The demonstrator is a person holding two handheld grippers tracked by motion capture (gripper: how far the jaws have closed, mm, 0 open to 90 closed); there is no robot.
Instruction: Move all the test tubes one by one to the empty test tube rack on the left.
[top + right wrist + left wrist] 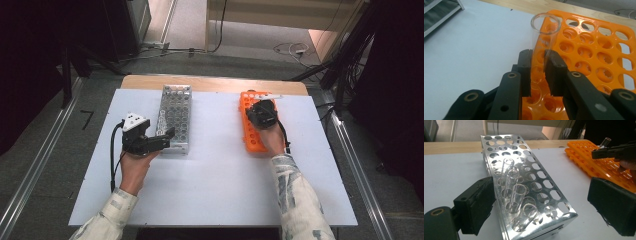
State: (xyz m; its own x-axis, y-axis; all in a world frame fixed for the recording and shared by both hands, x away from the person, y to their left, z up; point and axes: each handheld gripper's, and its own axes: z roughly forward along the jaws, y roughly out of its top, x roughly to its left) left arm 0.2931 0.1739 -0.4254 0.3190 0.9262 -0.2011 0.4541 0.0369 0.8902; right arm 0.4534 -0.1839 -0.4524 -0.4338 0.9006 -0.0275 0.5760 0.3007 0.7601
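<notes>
The right tongs (537,60) are pinching a glass tube (543,35) over the orange rack (599,57), while the left tongs (544,205) are gaping around the metal rack (529,182), so next the tube probably needs carrying over there.

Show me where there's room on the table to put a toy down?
Best spot: the bare white table between the metal rack and the orange rack, plus the near strip between both sleeves. It is crowded at each rack, where the left gripper and right gripper work.
</notes>
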